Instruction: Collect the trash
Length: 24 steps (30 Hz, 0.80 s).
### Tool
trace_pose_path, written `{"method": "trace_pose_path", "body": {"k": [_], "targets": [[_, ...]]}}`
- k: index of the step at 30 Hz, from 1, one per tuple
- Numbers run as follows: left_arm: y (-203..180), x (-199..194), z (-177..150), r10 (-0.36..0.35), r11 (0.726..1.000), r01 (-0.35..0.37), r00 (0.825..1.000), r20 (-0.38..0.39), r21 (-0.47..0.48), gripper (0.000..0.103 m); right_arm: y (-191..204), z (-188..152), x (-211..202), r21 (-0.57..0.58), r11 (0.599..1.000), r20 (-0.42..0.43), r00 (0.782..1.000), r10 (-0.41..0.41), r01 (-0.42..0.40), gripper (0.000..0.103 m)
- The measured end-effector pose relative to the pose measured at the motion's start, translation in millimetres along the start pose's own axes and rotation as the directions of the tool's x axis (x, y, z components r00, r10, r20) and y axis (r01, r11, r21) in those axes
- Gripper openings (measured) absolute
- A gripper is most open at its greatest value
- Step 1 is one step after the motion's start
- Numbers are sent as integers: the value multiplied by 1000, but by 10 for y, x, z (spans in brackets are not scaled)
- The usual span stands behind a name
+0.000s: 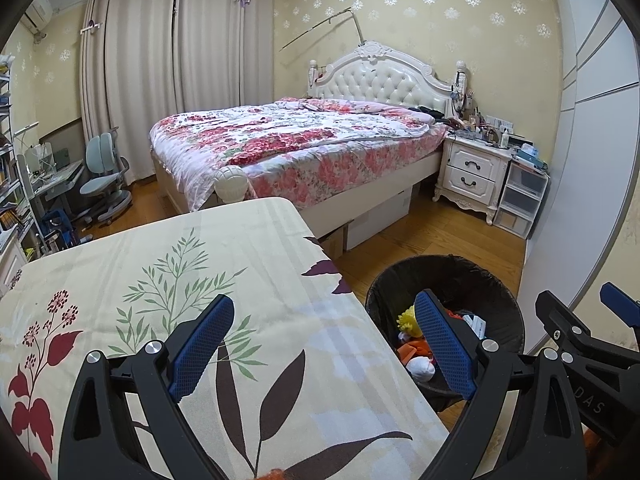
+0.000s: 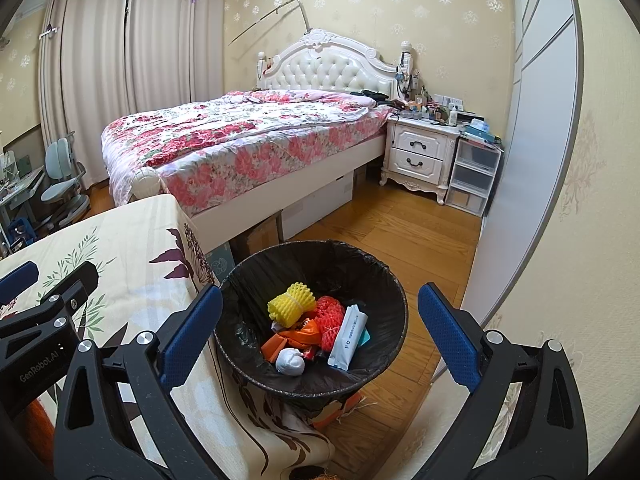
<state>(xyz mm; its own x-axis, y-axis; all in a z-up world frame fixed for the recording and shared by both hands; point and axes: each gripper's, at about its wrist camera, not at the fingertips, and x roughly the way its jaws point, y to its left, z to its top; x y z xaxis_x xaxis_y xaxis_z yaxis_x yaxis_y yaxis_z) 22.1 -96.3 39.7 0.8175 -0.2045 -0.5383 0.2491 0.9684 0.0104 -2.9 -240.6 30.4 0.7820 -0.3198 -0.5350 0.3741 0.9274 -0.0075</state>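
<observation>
Trash (image 2: 316, 328) lies in the bin (image 2: 384, 280) on the floor, just right of the surface (image 1: 208, 264). The left gripper (image 1: 324, 344) hangs empty over the surface's edge, fingers spread. The right gripper (image 2: 320, 332) is over the bin, fingers apart, empty. The surface looks clear; a last scan seems wise.

Bedroom: yellow patterned walls (image 2: 460, 32), drawn beige curtains (image 1: 176, 80), wood floor (image 2: 420, 240). Floral-quilted bed (image 1: 288, 148), white nightstand (image 1: 472, 168) beside it, desk chair (image 1: 104, 176) at left.
</observation>
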Motion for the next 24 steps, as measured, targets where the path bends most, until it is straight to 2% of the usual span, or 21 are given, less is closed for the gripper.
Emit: {"method": "trace_pose_path", "body": {"k": [15, 19, 24], "targets": [[-9, 14, 7, -9, 1000, 9, 1000, 14, 4, 91, 0, 1, 1, 1, 1000, -1, 1000, 0, 0, 96], [-11, 17, 4, -33, 999, 33, 999, 7, 11, 91, 6, 0, -5, 0, 1000, -2, 1000, 0, 0, 96], [-41, 15, -7, -22, 999, 22, 1000, 17, 28, 91, 1, 6, -17, 0, 1000, -2, 1000, 0, 0, 96]]}}
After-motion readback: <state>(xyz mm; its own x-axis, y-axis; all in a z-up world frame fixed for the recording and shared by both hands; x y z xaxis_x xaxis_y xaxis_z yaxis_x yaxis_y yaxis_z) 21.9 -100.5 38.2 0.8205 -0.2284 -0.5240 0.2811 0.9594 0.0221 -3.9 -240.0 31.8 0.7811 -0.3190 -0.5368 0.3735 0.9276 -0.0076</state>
